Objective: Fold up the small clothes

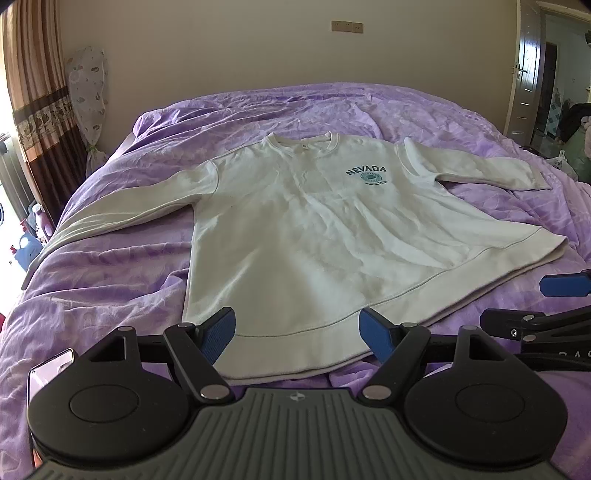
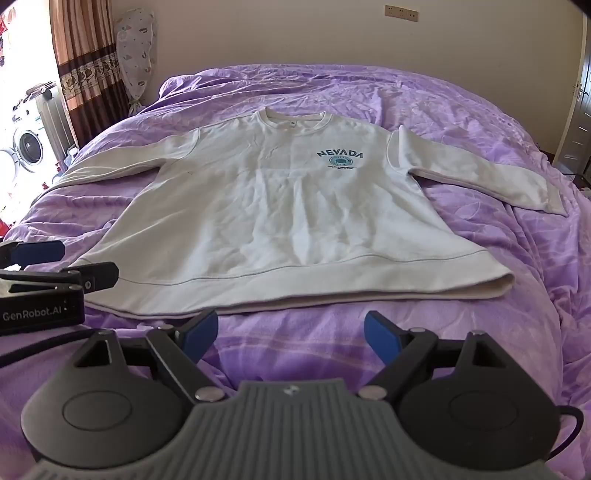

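White sweatshirt [image 1: 306, 229] lay flat mid-frame on purple bedding [image 1: 110, 266], both the left gripper [image 1: 297, 334] and right gripper [image 2: 290, 332] spread empty, while only the right view showed a washing machine [image 2: 27, 147] upper left.

A white sweatshirt [image 2: 280, 218] with teal "NEVADA" lettering [image 2: 340, 154] and a round teal emblem fills mid-frame, on a purple bedspread [image 2: 461, 110] (faint leaf pattern). Both grippers are black with blue pads [image 1: 376, 334]. Upper left, a brown-striped curtain [image 2: 83, 55] with an ornate band; the wall [image 2: 277, 33] is beige.
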`<state>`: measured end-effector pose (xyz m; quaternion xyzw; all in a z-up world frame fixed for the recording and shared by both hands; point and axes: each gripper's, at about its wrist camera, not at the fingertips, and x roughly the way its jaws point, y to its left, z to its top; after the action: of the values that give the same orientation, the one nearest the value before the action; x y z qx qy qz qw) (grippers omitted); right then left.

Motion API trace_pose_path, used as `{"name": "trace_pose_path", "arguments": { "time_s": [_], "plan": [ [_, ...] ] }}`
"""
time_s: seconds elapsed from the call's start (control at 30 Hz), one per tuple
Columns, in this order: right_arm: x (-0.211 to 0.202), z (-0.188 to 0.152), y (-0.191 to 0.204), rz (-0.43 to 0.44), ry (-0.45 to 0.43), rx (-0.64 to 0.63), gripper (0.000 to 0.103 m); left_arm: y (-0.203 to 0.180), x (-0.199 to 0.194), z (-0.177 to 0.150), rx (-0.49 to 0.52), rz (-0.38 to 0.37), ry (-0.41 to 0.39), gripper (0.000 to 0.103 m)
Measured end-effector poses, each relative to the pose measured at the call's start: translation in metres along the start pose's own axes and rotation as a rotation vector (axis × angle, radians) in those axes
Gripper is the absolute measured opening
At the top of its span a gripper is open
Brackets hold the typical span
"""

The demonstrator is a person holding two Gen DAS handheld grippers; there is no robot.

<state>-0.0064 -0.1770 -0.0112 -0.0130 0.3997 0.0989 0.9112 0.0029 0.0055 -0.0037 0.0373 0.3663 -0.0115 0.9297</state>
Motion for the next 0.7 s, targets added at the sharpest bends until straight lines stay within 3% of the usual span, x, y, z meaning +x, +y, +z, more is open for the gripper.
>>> {"name": "trace_pose_path", "arguments": {
  "time_s": [0.7],
  "plan": [
    [0.0023, -0.0013, 0.0009, 0.001, 0.003, 0.000, 0.083, -0.0008, 0.0001, 0.0005, 0.000, 0.000, 0.004, 0.089]
  ]
}}
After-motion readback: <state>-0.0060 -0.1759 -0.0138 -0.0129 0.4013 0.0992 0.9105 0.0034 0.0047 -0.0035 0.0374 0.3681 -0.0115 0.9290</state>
